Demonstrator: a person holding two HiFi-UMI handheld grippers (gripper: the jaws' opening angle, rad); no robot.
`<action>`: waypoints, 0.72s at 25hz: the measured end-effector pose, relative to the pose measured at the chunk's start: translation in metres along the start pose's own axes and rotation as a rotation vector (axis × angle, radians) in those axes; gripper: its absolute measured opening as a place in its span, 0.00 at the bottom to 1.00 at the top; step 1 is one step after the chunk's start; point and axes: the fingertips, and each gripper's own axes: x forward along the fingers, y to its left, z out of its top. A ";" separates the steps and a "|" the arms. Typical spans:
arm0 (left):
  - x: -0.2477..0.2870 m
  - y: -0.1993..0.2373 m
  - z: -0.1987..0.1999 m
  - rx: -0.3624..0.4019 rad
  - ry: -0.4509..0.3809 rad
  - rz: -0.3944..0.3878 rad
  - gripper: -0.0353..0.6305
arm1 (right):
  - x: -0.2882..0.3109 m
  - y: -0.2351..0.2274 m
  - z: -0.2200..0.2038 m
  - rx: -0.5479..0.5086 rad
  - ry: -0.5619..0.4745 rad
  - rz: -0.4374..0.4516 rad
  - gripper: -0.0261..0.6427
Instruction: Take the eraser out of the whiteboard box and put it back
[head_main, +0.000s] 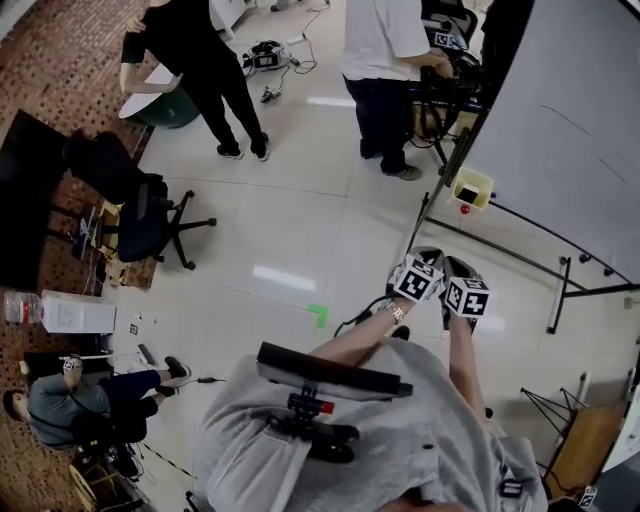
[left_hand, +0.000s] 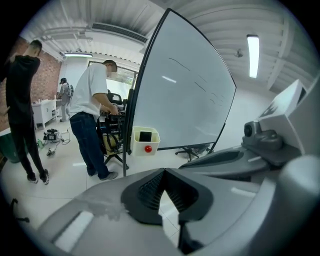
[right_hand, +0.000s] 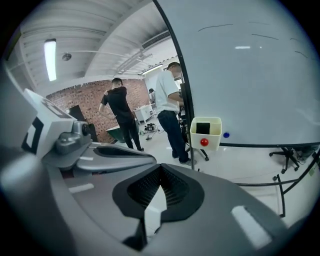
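1. The left gripper (left_hand: 164, 171) is staying clear of everything, clenched, its two jaws meeting at the tips with nothing between them.
2. The right gripper (right_hand: 160, 166) is likewise clenched and empty, its jaws pressing together.
3. In the head view both grippers are hovering side by side right of centre, over the pale floor (head_main: 300, 230), with their marker cubes facing up.
4. The eraser (left_hand: 145, 136) is sitting inside the whiteboard box (left_hand: 145, 144), showing as a dark block in the open top.
5. The box, cream with a red button (left_hand: 148, 149) on its front, is hanging at the lower left edge of the whiteboard (left_hand: 190, 100). It is well apart from both grippers, and sits toward the upper right in the head view.
6. A person in a white shirt (left_hand: 90, 95) is standing just left of the box, leaning over dark equipment.
7. A person in black (left_hand: 22, 95) is standing at the far left of the left gripper view.
8. An office chair (head_main: 140, 215) is standing at the left of the head view.
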 end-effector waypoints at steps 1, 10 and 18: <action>-0.001 0.002 -0.002 0.003 0.007 0.000 0.06 | 0.002 0.002 -0.001 0.002 0.005 0.005 0.04; -0.001 0.008 0.009 0.010 -0.012 -0.018 0.06 | 0.006 0.006 0.007 -0.006 0.000 0.012 0.04; -0.011 0.015 0.015 0.002 -0.027 -0.002 0.06 | 0.008 0.017 0.012 -0.018 -0.004 0.039 0.04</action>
